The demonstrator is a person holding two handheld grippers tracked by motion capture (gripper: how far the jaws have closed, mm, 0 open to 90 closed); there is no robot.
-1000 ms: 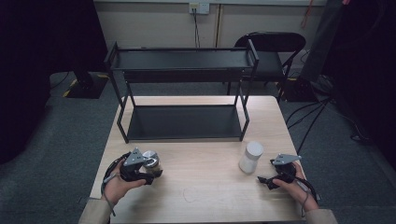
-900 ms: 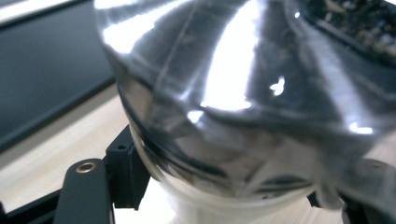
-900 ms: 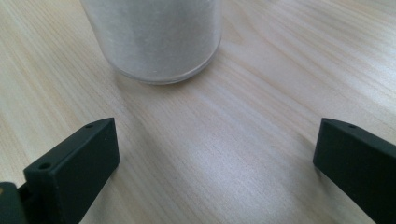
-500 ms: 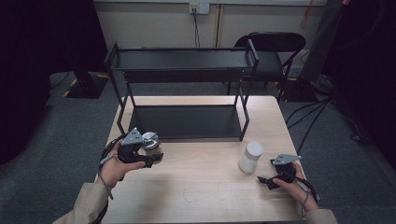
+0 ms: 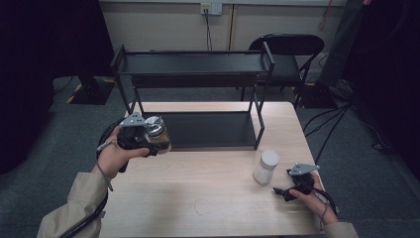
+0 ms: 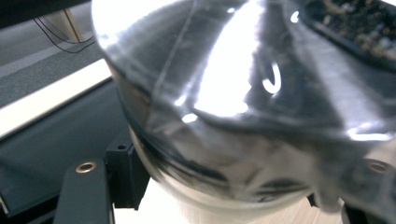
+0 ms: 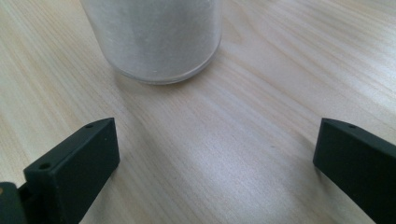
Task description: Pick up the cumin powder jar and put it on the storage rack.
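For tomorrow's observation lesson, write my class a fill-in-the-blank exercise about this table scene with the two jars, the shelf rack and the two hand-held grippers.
1. The left gripper is shut on a jar with a ____ lid.
2. The white jar stands on the ____, beside the right gripper.
3. The right gripper's jaws are ____, with nothing between them.
4. The black rack has ____ shelves.

Missing words: silver; table; open; two
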